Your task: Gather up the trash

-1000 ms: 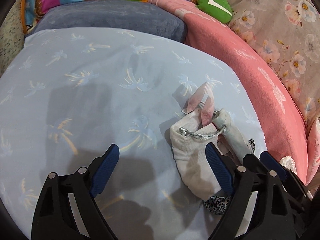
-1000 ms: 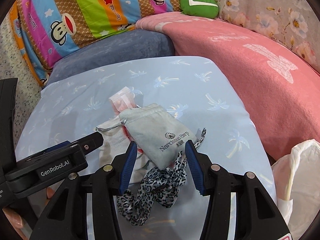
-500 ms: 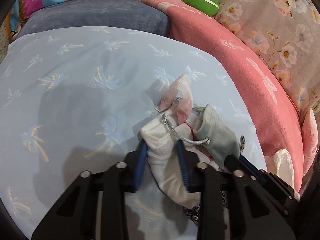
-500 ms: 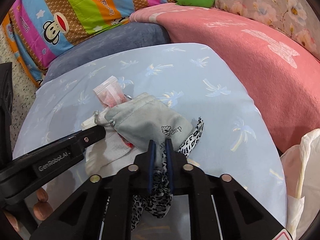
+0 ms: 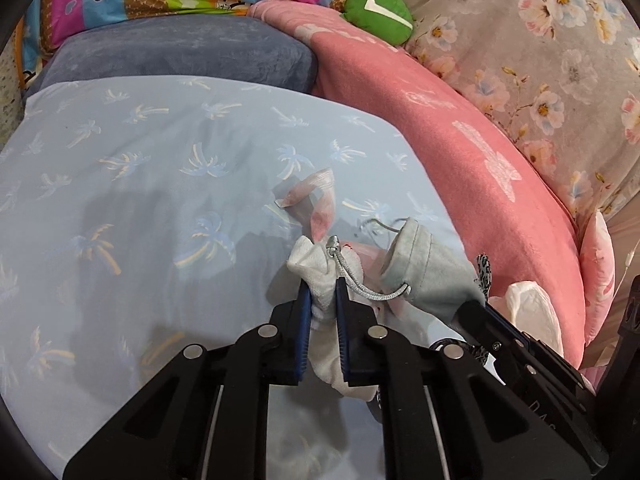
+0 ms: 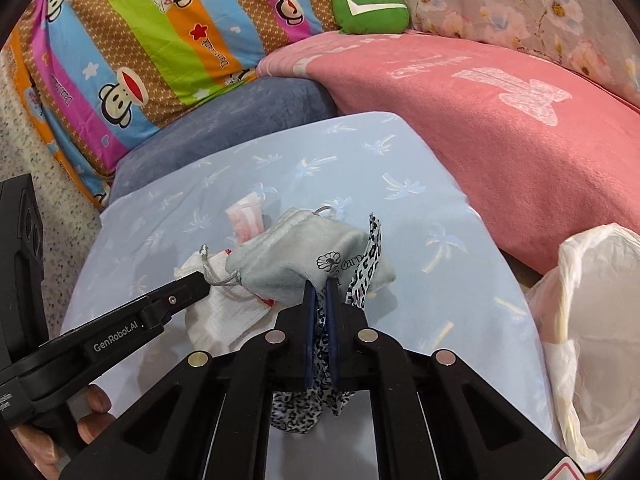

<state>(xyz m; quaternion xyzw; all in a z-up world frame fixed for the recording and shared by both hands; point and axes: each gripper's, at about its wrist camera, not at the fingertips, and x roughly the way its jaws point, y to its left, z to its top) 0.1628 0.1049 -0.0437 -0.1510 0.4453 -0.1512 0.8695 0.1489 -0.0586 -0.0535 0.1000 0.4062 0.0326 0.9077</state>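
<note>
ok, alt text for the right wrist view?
The right gripper is shut on a leopard-print fabric strip and the grey velvet drawstring pouch on a pale blue palm-print cushion. Beside it, the left gripper clamps a white knit pouch.

Pink blanket (image 6: 500, 128), green cushion (image 6: 372, 10), striped monkey-print pillow (image 6: 152, 36).

We see two wrist fisheyes, each close above the bed, facing obliquely down toward 12 o'clock; both share the grey pouch (image 5: 430, 276) (image 6: 288, 258) and pink blanket (image 5: 460, 152) (image 6: 500, 128).
</note>
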